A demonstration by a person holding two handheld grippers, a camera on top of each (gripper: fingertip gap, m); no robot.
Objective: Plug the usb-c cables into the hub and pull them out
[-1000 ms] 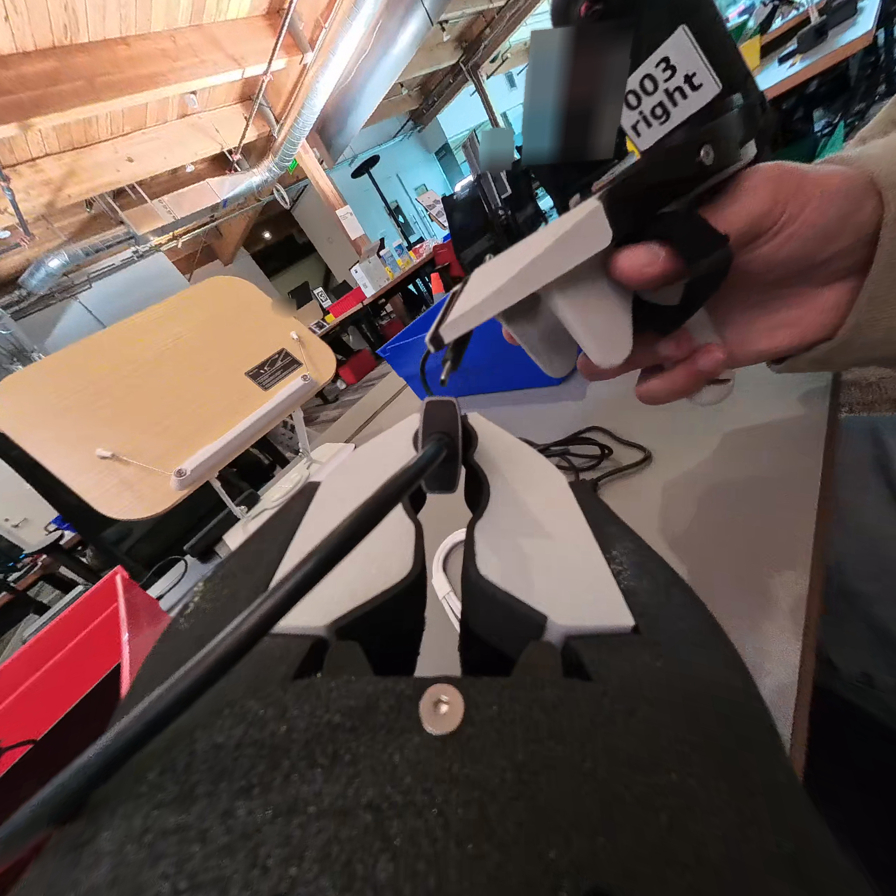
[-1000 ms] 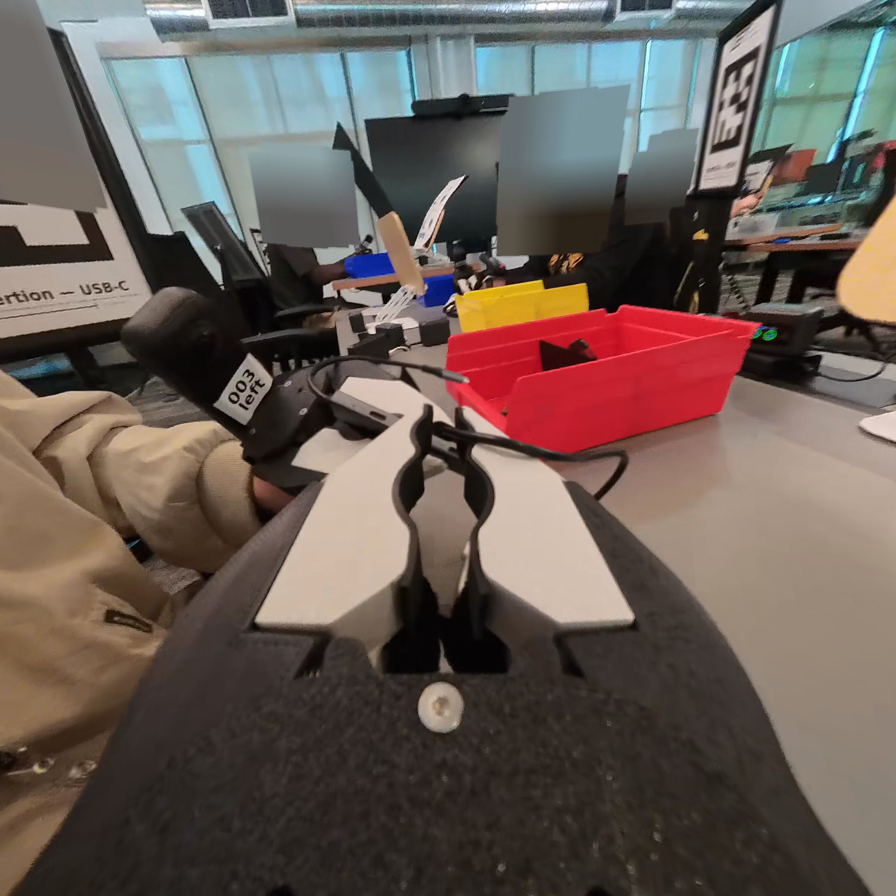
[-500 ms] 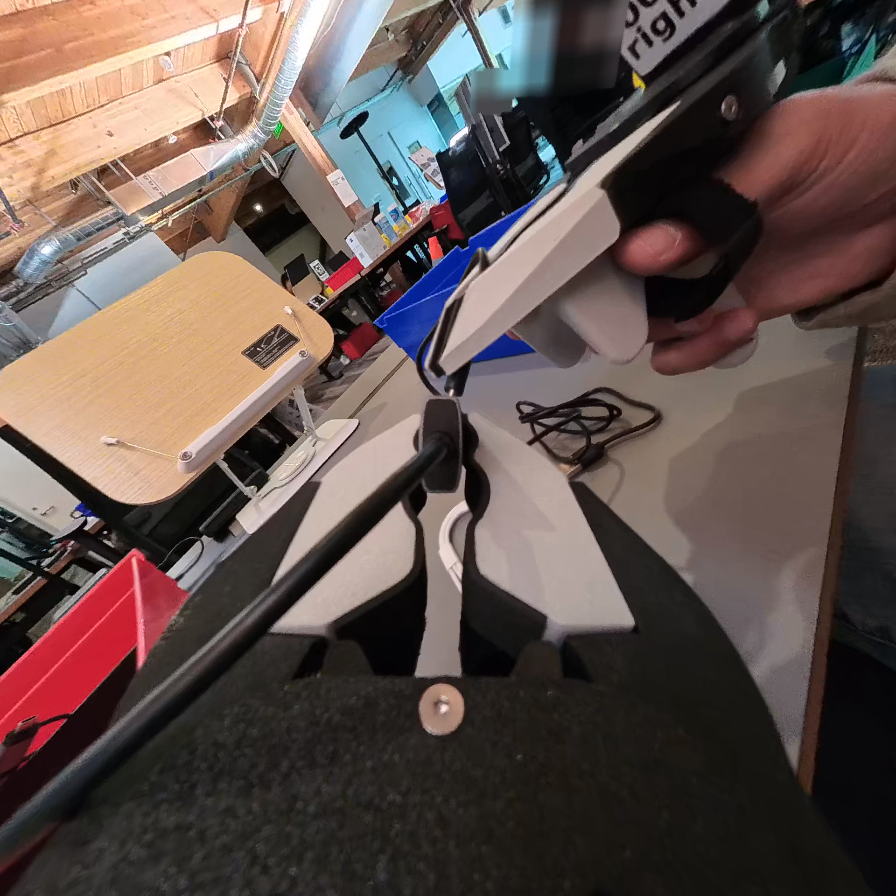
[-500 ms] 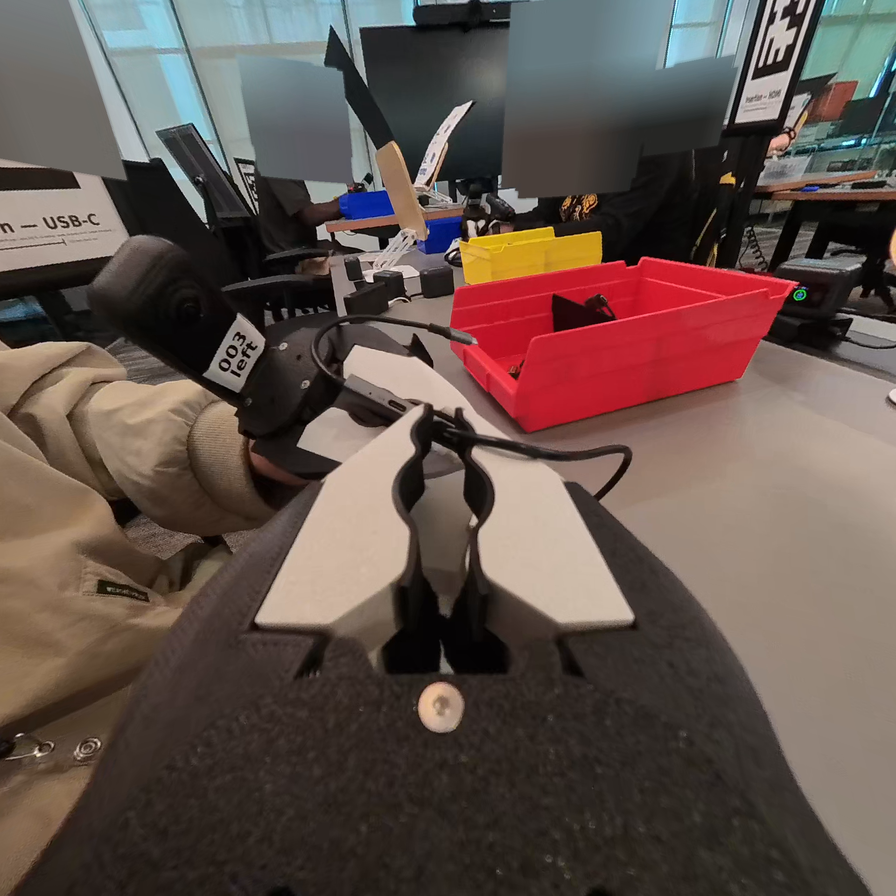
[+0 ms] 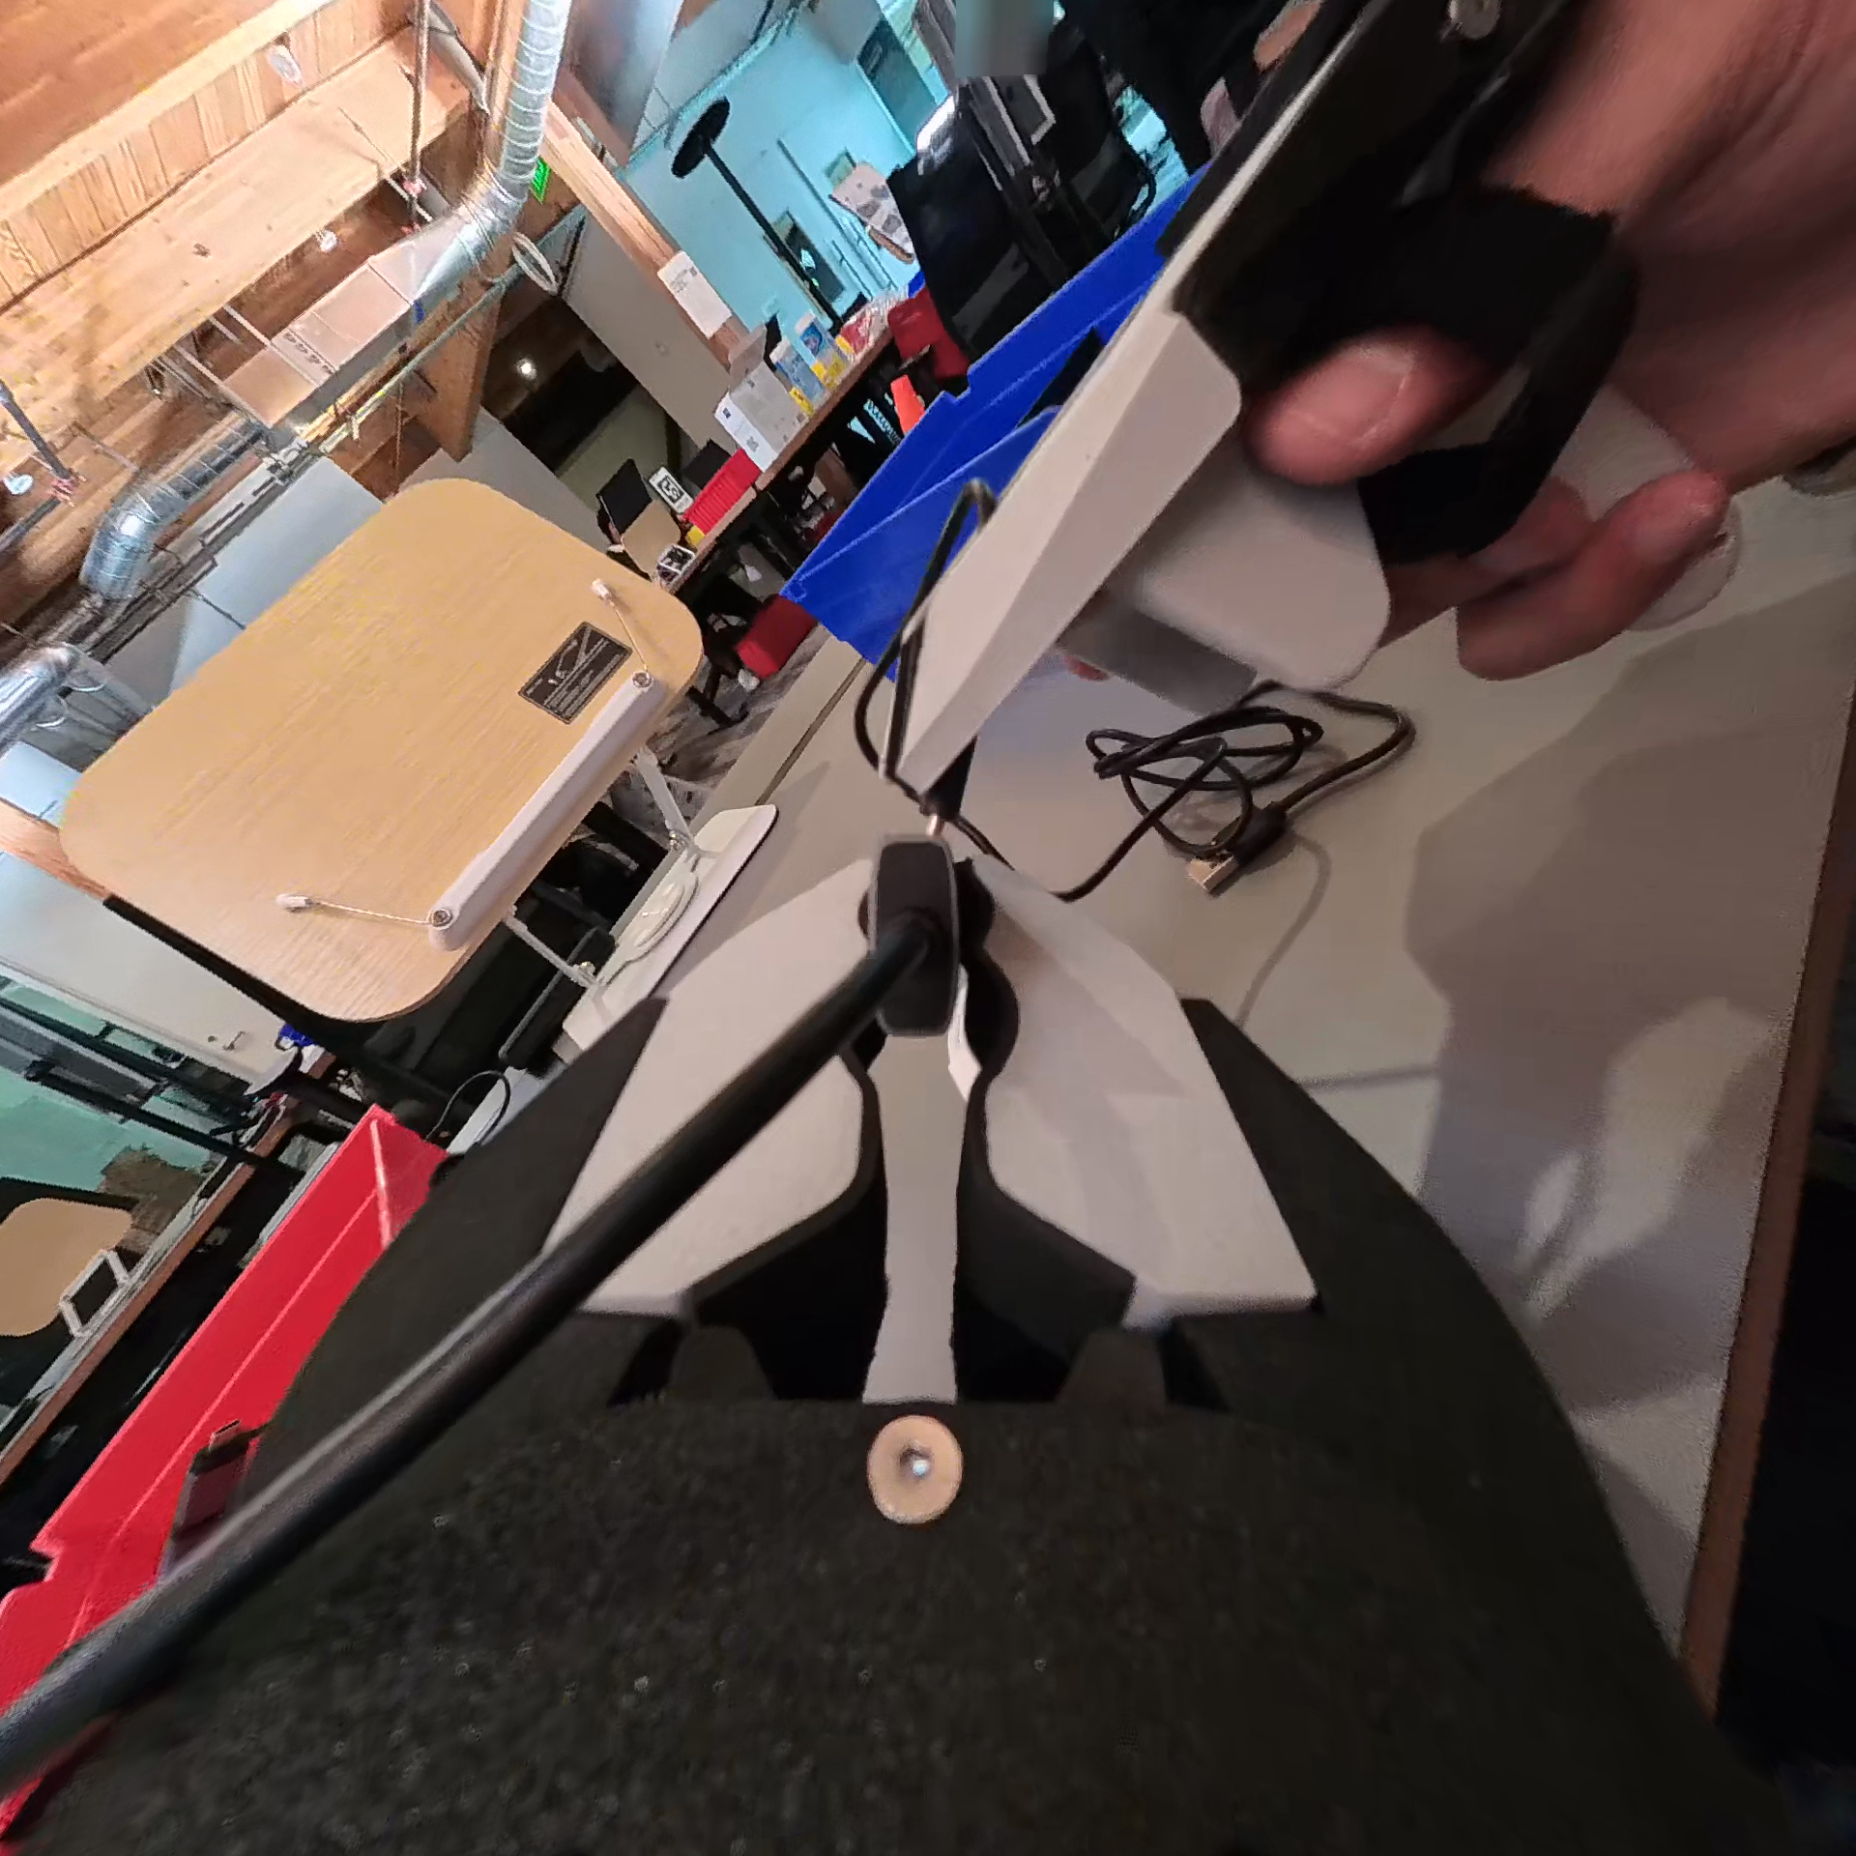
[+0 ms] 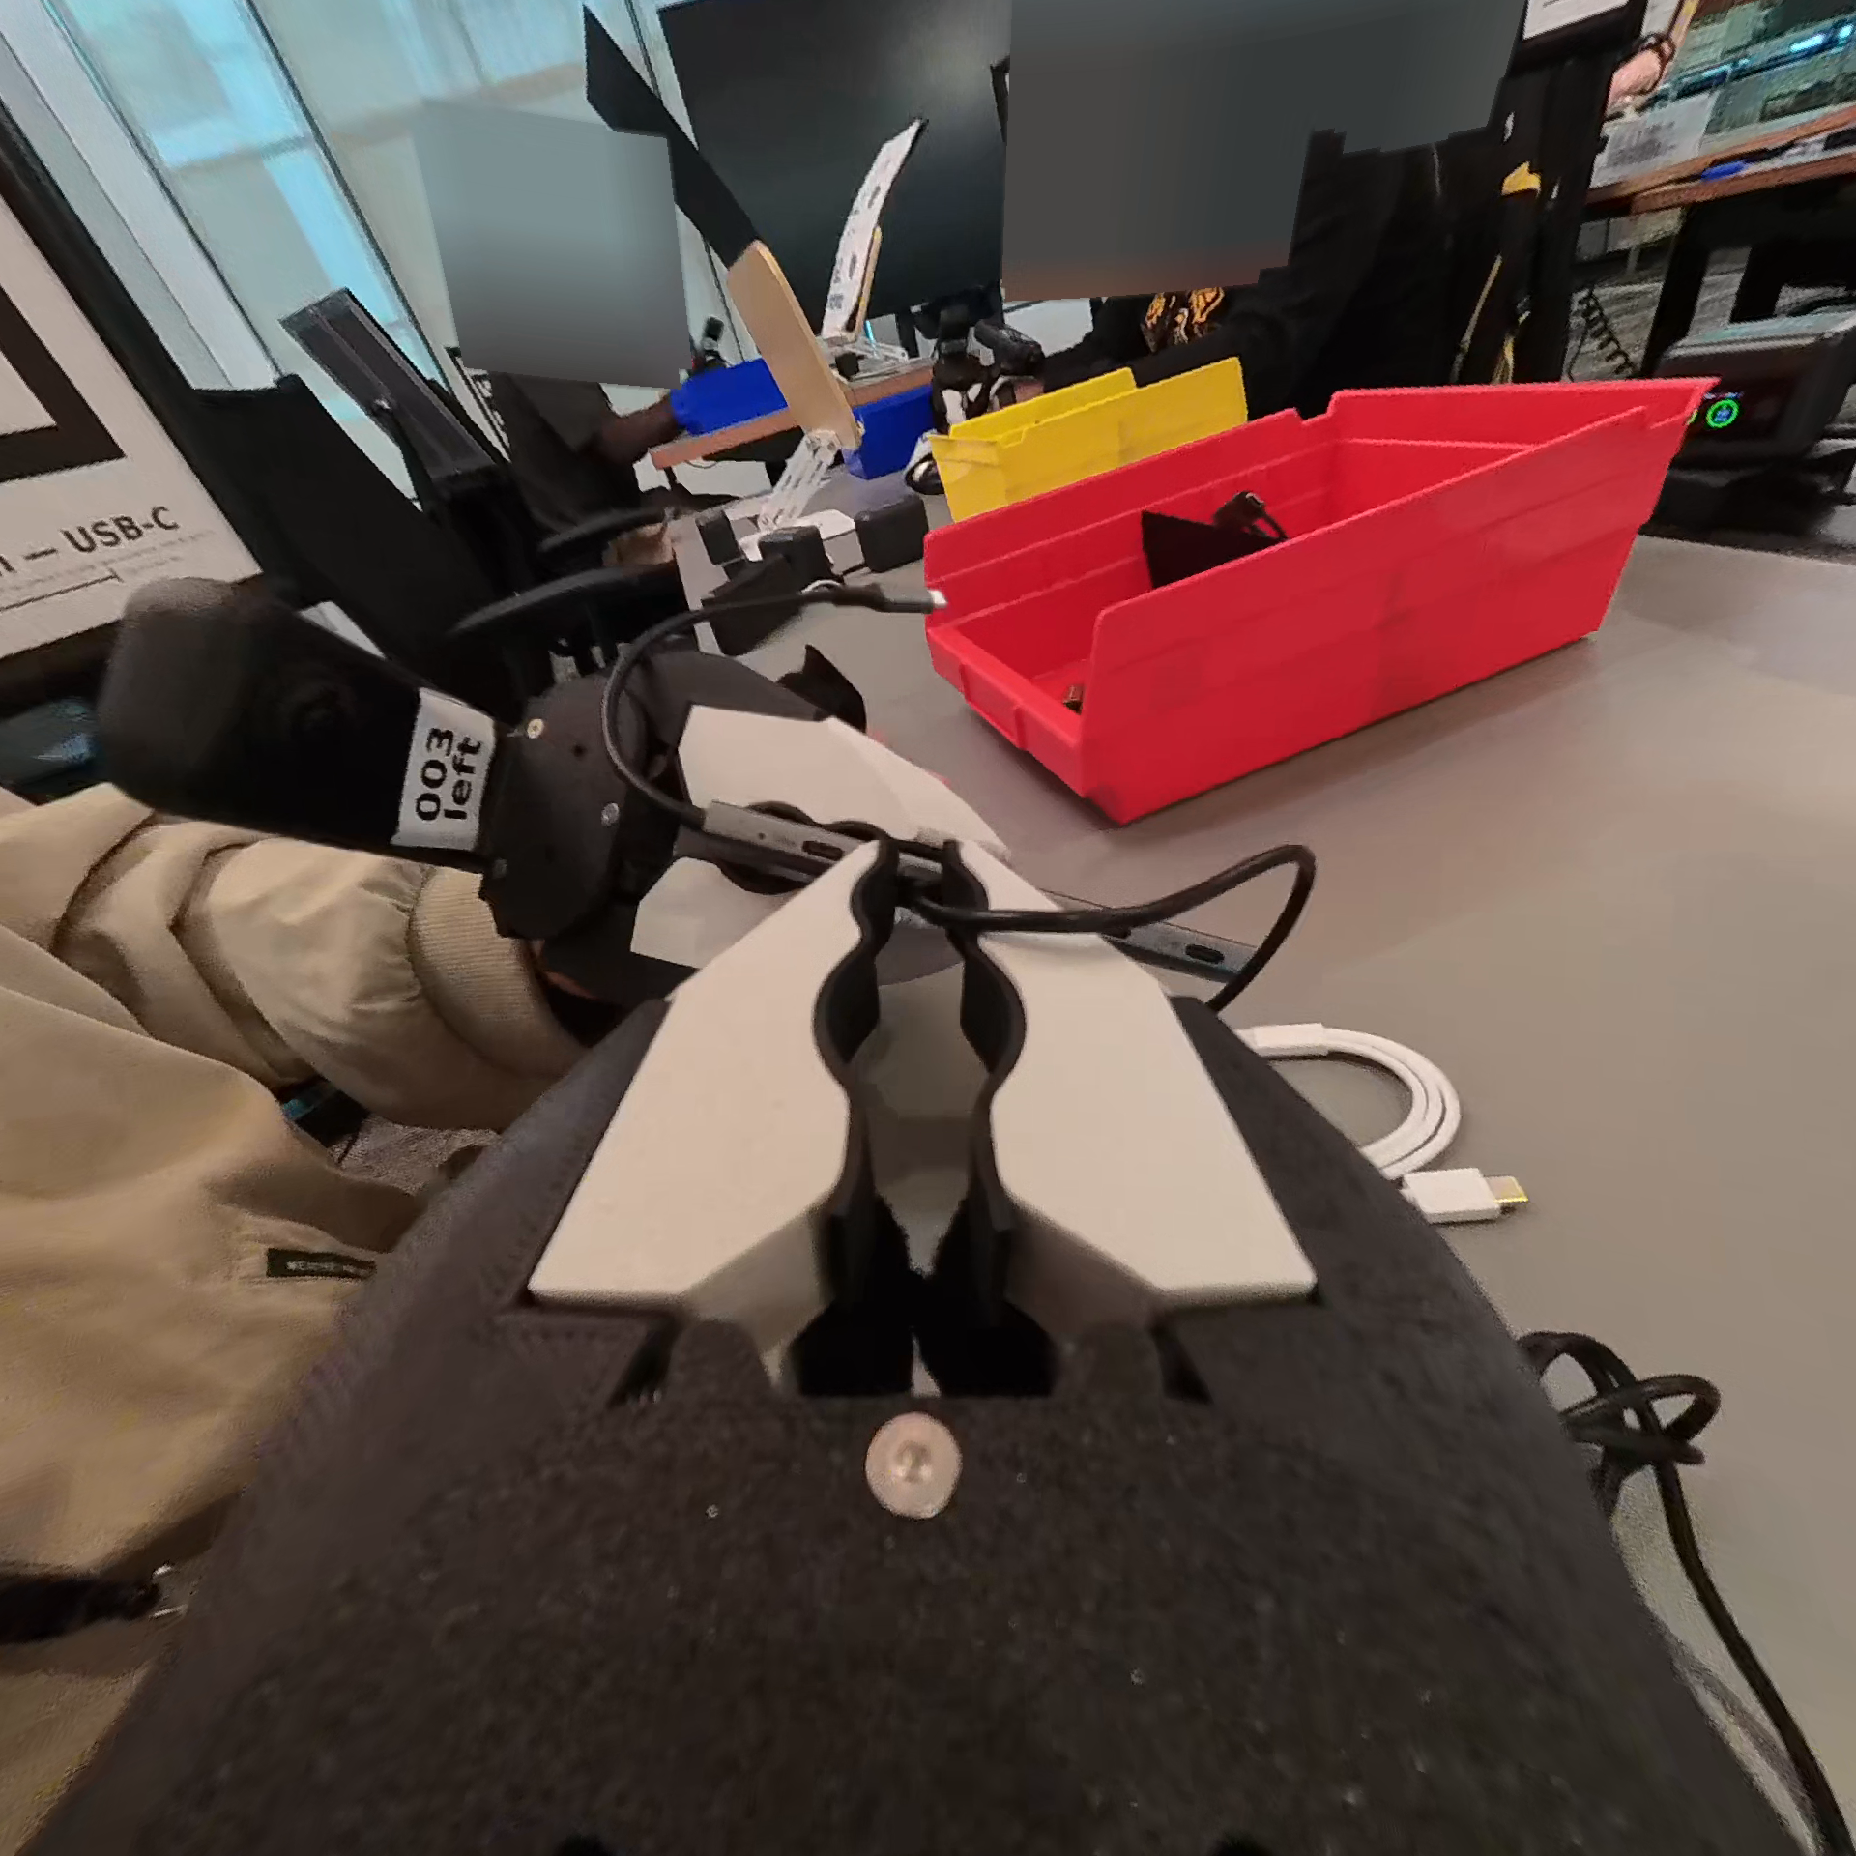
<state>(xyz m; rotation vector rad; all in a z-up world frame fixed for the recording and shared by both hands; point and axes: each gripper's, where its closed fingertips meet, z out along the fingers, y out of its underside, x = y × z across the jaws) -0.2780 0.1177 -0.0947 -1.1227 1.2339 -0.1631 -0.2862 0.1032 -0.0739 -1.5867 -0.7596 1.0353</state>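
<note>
My left gripper (image 5: 919, 954) is shut on the slim dark grey hub (image 5: 912, 934), seen end-on, with the hub's own black lead (image 5: 603, 1235) running back to the lower left. My right gripper (image 5: 929, 778), held by a hand, comes in from the upper right and is shut on a black usb-c cable; its plug (image 5: 936, 816) points down just above the hub's edge. In the right wrist view my right gripper (image 6: 916, 884) pinches the black cable (image 6: 1155, 909) right over the hub (image 6: 783, 834), which the left gripper (image 6: 824, 803) holds level above the table.
On the grey table (image 5: 1506, 1105) lies a loose black cable coil (image 5: 1205, 773), and a coiled white cable (image 6: 1406, 1105). A red bin (image 6: 1306, 623) and a yellow bin (image 6: 1085, 422) stand behind; a blue bin (image 5: 904, 542) is beyond. The table's edge (image 5: 1788, 1105) runs along the right. The grippers are tip to tip, or close to it.
The right gripper has brought the black plug down and closer, from well above the hub to just over its edge. Both grippers have stayed shut and sit lower over the table.
</note>
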